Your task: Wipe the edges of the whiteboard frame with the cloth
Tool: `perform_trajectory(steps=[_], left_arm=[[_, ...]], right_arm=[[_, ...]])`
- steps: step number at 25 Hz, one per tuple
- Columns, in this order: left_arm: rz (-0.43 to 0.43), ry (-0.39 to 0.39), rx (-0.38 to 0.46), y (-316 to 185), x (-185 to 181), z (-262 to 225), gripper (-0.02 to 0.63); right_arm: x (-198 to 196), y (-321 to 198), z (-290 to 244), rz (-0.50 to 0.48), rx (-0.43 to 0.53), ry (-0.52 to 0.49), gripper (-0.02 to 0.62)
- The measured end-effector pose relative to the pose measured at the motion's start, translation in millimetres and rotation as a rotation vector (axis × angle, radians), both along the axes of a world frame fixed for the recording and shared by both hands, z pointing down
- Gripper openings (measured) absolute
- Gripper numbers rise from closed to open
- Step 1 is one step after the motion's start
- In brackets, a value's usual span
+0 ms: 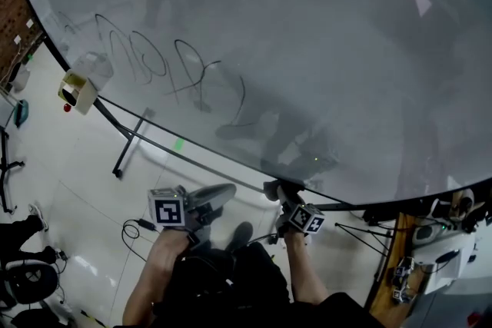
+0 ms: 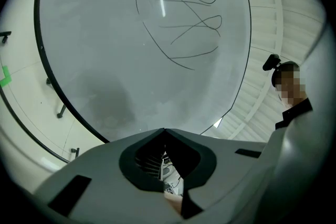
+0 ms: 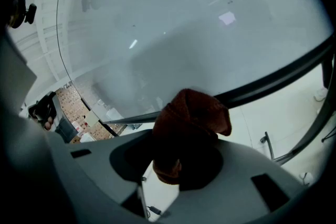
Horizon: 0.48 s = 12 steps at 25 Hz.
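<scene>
The whiteboard (image 1: 307, 34), with black scribbles (image 1: 177, 69) on it, fills most of the head view; its black frame (image 1: 192, 159) runs from upper left to lower right. My right gripper (image 1: 277, 190) is right up at the lower frame edge, shut on a rust-brown cloth (image 3: 190, 124). In the right gripper view (image 3: 182, 139) the cloth bunches up just below the frame bar (image 3: 273, 81). My left gripper (image 1: 225, 193) hangs below the frame, a little to the left. Its tips meet with nothing between them (image 2: 164, 131), pointing at the board (image 2: 147, 50).
A yellow-white box (image 1: 77, 91) hangs at the board's left edge. The stand's leg (image 1: 127, 148) and a green tape mark (image 1: 178, 144) are on the white floor below. Cables (image 1: 140, 226) lie near my feet. A cluttered bench (image 1: 430, 250) stands at the right, a chair (image 1: 31, 280) at the lower left.
</scene>
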<state>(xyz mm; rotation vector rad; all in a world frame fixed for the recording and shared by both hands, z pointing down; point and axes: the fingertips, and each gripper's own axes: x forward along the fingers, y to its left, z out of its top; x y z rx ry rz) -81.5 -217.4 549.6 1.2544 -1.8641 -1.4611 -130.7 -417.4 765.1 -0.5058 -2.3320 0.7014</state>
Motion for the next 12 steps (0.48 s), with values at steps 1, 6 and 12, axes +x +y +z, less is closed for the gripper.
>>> perform_trajectory(steps=[1,6,12], left_arm=[[-0.006,-0.002,0.007,7.1,-0.3,-0.5,-0.014],[-0.026,-0.006,0.008,37.5,-0.7,0.8,-0.014],[-0.038,-0.015,0.013,71.2,2.2,0.6,-0.014]], right_arm=[[-1.3,4.6,0.2,0.001,0.001,-0.001,0.129],[-6.3,22.0,1.3,0.023,-0.003,-0.002,0.129],[-8.9,37.5,-0.4,0.066,-0.033,0.003,0.129]])
